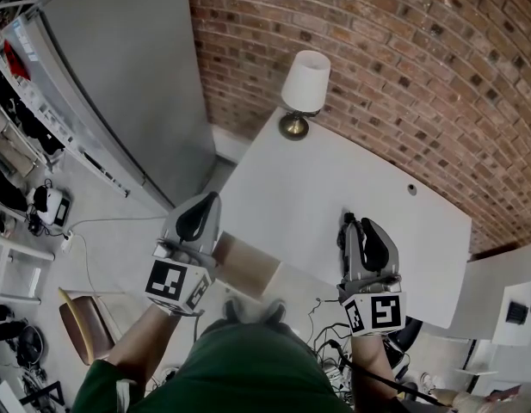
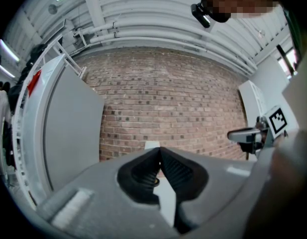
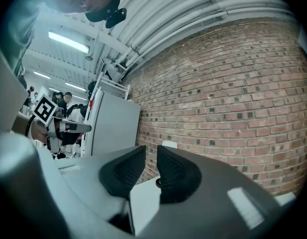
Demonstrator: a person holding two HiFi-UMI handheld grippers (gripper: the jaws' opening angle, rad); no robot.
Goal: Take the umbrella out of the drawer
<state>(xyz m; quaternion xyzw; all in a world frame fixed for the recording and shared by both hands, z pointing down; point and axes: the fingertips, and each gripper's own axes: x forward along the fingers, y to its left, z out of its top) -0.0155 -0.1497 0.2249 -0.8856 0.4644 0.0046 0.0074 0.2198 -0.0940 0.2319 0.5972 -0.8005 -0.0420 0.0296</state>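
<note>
A pale wooden drawer [image 1: 244, 266] stands pulled out from the near edge of the white table [image 1: 334, 188], just in front of the person's body. No umbrella shows in any view. My left gripper [image 1: 208, 203] hovers beside the drawer's left end with its jaws shut and nothing between them; its tips [image 2: 159, 152] meet. My right gripper [image 1: 347, 224] hangs over the table's near edge to the right of the drawer. Its jaws [image 3: 151, 159] stand a little apart with nothing between them. Both grippers point level toward the brick wall.
A lamp with a white shade [image 1: 305, 83] stands at the table's far corner by the brick wall [image 1: 403, 50]. A tall grey cabinet [image 1: 127, 76] stands at the left. A brown chair [image 1: 79, 325] and cables lie on the floor at the lower left.
</note>
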